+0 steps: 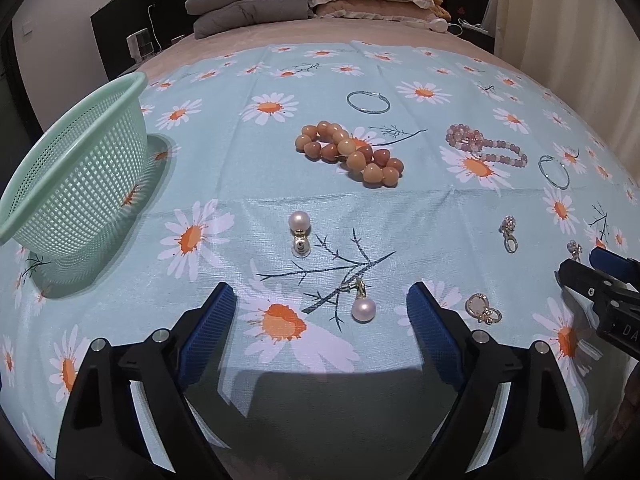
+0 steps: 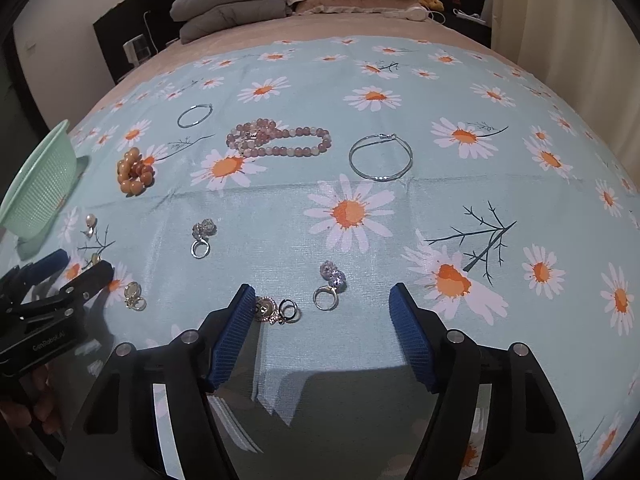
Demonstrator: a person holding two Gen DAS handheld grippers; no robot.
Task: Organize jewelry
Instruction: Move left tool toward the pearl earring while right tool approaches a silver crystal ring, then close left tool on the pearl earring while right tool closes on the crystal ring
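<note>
Plainly, both claws hang wide and empty: left claw (image 1: 320,312) brackets a white pearl earring (image 1: 363,309), probably targeting it; right claw (image 2: 322,312) frames a crystal silver ring (image 2: 330,286); green mesh basket (image 1: 76,184) waits.

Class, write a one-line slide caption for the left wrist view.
Open left gripper hovers over a pearl earring on a daisy-print cloth, green basket at left, bead bracelets beyond.

L gripper (image 1: 320,312) angled down over cloth (image 1: 400,208), jaws wide, nothing between. R gripper (image 2: 322,304) same, jaws apart, empty.
</note>
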